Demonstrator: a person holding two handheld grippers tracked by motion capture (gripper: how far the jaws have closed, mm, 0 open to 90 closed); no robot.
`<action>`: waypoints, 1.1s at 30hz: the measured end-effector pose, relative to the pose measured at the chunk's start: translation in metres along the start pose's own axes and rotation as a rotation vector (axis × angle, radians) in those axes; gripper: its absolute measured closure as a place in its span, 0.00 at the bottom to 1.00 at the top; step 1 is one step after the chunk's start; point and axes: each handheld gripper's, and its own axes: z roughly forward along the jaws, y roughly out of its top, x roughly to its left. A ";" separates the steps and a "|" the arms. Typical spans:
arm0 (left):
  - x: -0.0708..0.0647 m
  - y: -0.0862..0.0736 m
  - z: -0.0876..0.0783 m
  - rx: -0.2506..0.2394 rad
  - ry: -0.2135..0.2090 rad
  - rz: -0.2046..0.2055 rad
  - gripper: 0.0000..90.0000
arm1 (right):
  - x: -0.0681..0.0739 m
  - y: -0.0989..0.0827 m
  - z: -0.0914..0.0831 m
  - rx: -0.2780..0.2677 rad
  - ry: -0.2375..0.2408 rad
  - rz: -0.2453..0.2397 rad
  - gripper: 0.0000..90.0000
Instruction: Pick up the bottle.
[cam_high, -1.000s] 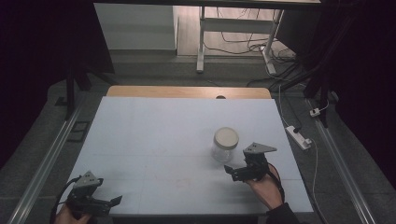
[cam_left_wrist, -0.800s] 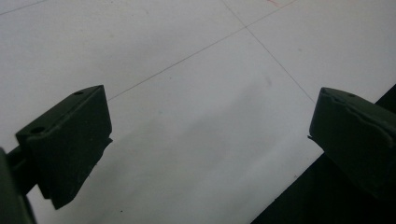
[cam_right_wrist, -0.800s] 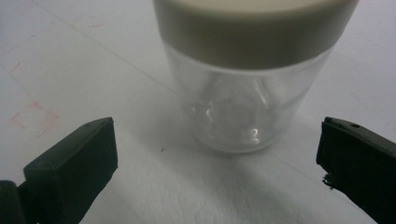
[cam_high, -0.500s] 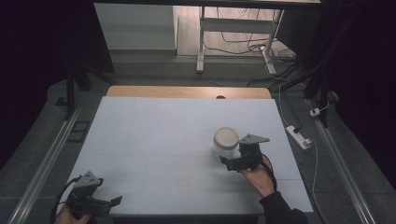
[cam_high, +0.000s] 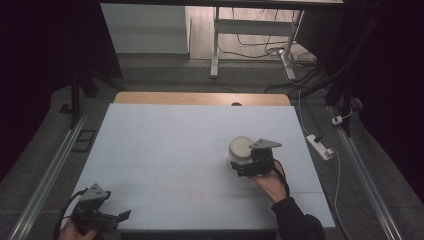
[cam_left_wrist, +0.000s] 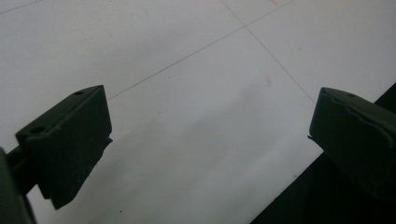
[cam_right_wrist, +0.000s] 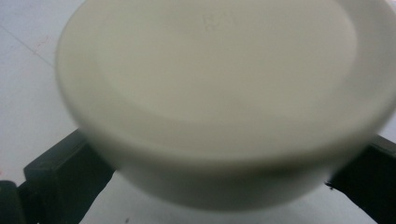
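We see a white lidded jar (cam_high: 241, 151) standing upright on the pale table (cam_high: 165, 145), right of the middle and nearer the right edge than the left. Our right gripper (cam_high: 245, 167) sits against the jar's near side, the hand (cam_high: 271, 184) behind it reaching in from the front edge. In the right gripper view the jar's cream lid (cam_right_wrist: 224, 79) looms large and blurred, with one black jaw showing on each side of the jar body below the lid. The jaws straddle the jar, spread wide; we cannot tell whether they touch its wall or stand just clear of it, so a grip is not shown.

Our left gripper (cam_high: 117, 216) rests at the front left corner of the table, well apart from the jar. In the left gripper view its two jaws stand far apart with bare table between them, holding nothing, the right-hand jaw hanging over the table's edge.
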 end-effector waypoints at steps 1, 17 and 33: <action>0.000 0.000 0.000 0.000 0.000 0.000 0.00 | 0.000 0.000 0.001 0.001 -0.002 0.000 0.00; 0.000 0.000 0.000 0.003 -0.001 0.004 0.00 | 0.003 0.002 0.009 -0.016 -0.018 -0.027 0.06; 0.000 0.000 0.000 -0.001 -0.002 0.005 0.00 | 0.006 0.004 0.007 -0.013 -0.045 -0.047 0.07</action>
